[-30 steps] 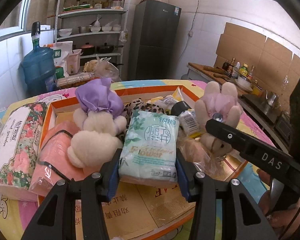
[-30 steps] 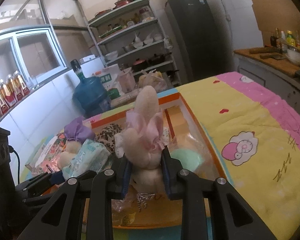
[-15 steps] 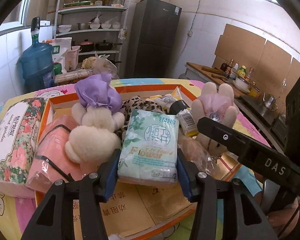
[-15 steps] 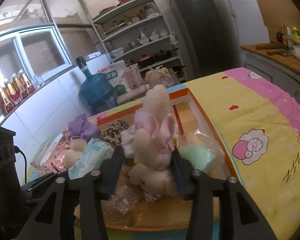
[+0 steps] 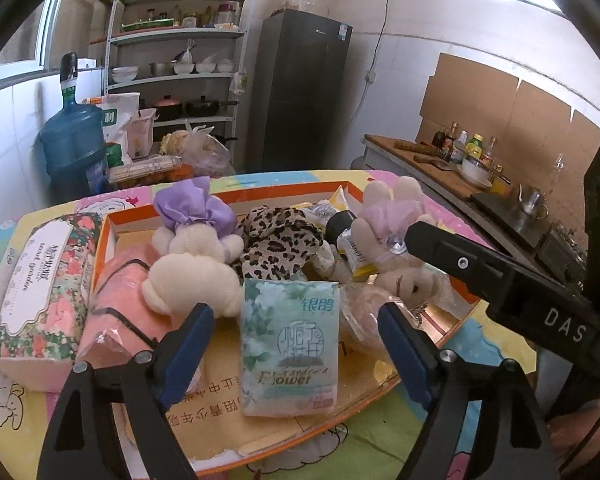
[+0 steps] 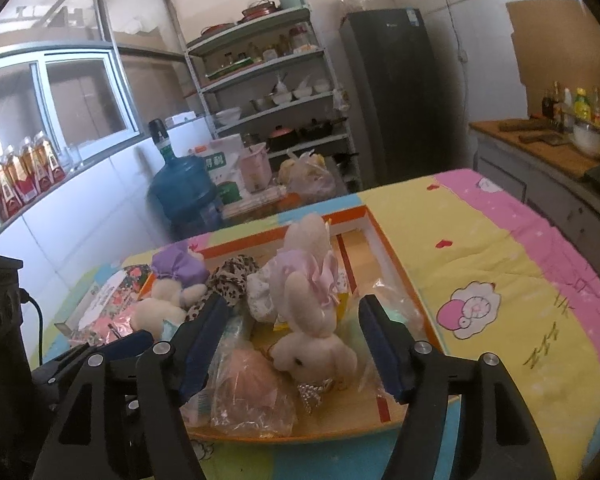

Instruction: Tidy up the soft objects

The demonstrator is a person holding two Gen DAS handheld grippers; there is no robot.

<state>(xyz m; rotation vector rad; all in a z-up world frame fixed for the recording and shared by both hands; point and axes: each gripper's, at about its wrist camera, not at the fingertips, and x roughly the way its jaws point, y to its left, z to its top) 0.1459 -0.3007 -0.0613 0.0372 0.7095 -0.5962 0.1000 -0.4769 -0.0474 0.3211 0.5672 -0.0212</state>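
An orange-rimmed box (image 5: 236, 197) on the table holds soft things. In the left wrist view my left gripper (image 5: 296, 346) is open, its pads either side of a pale green tissue pack (image 5: 289, 346) lying in the box, not touching it. Behind are a purple-capped plush bunny (image 5: 192, 256), a pink towel roll (image 5: 120, 304) and a leopard-print cloth (image 5: 280, 240). In the right wrist view my right gripper (image 6: 290, 344) is open around a pink-dressed plush rabbit (image 6: 308, 300) that lies in the box (image 6: 396, 260).
A floral tissue box (image 5: 40, 284) stands left of the orange box. A bagged pink item (image 6: 252, 392) and a bagged green item (image 6: 396, 312) lie at the front. The cartoon tablecloth (image 6: 500, 280) stretches right. A blue water jug (image 5: 74, 148), shelves and a fridge stand behind.
Both grippers have opened and drawn back. The left let go of the tissue pack, the right let go of the pink rabbit; both now lie in the box.
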